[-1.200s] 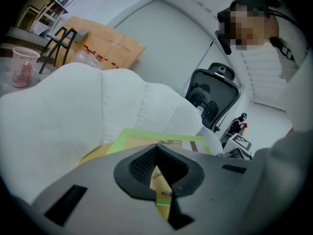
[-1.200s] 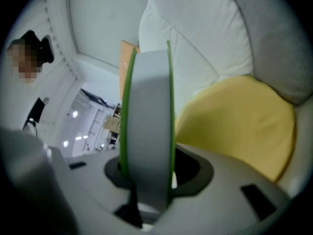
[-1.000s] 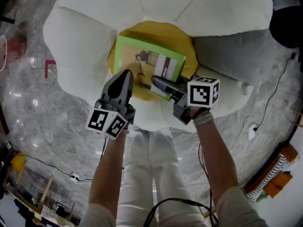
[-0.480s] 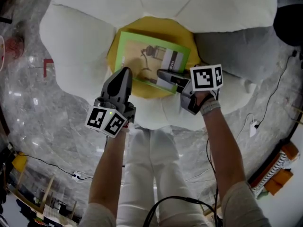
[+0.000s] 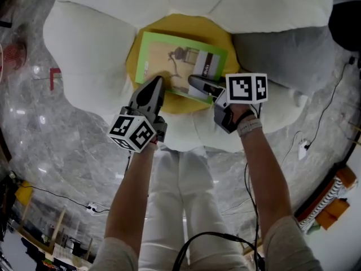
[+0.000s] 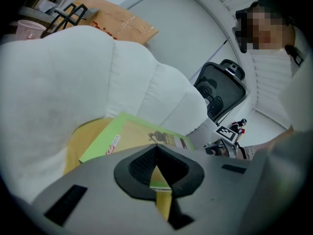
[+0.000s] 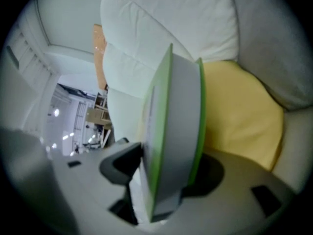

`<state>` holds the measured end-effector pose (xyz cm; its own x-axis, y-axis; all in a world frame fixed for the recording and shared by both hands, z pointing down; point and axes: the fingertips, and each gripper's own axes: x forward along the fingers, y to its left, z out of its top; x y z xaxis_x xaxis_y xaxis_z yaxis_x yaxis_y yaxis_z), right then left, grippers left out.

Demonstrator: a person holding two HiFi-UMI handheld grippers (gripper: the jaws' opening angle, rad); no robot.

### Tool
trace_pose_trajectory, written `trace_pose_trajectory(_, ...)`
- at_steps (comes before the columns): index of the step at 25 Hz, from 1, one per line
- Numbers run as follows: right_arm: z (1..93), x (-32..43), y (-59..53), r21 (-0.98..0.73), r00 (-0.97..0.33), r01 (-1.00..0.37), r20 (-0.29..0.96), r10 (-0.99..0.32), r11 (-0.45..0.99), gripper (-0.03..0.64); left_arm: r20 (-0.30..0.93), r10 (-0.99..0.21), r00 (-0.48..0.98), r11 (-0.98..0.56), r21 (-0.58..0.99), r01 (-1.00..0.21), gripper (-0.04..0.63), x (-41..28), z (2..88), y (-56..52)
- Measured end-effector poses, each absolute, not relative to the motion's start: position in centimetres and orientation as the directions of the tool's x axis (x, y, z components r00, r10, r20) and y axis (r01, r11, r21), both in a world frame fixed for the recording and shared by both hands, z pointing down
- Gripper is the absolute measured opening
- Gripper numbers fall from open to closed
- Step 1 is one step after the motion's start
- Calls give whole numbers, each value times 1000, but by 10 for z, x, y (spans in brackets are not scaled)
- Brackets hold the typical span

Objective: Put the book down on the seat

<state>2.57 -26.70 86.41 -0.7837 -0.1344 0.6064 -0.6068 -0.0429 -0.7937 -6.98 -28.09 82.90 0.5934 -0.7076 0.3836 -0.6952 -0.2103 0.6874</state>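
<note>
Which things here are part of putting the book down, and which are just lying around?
In the job: book; seat; left gripper, jaws together at the book's near edge; right gripper, jaws just opening with the book between them.
Lying about: office chair; cardboard; red mark on the floor.

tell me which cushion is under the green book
The yellow centre cushion, the only yellow one; white petal cushions and a grey cushion ring it.
</note>
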Motion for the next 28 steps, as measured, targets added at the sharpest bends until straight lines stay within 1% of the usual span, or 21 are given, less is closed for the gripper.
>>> trace_pose_trajectory(7, 873, 36, -270, -704, -687, -709, 702, -188, -41, 296, 406, -685, 605, -193, 699, -688, 23, -54, 840, -272)
trace_pose_trajectory(12, 876, 40, -271, -663, -639, -748, 726, -253, -15, 325, 418, -689, 593, -135, 729, -671, 23, -51, 849, -265)
trace_pose_trajectory(19, 877, 42, -273, -643, -618, -766, 726, -301, 23, 336, 410, -682, 606, -120, 754, -645, 23, -47, 854, -267)
trace_pose_trajectory(23, 872, 49, -280, -673, -624, -740, 691, -364, -10, 336, 412, -674, 613, -124, 755, -644, 23, -46, 856, -269)
trace_pose_trajectory(28, 870, 62, -280, -635, -595, -772, 713, -371, 17, 336, 423, -676, 603, -102, 757, -646, 23, -49, 859, -268)
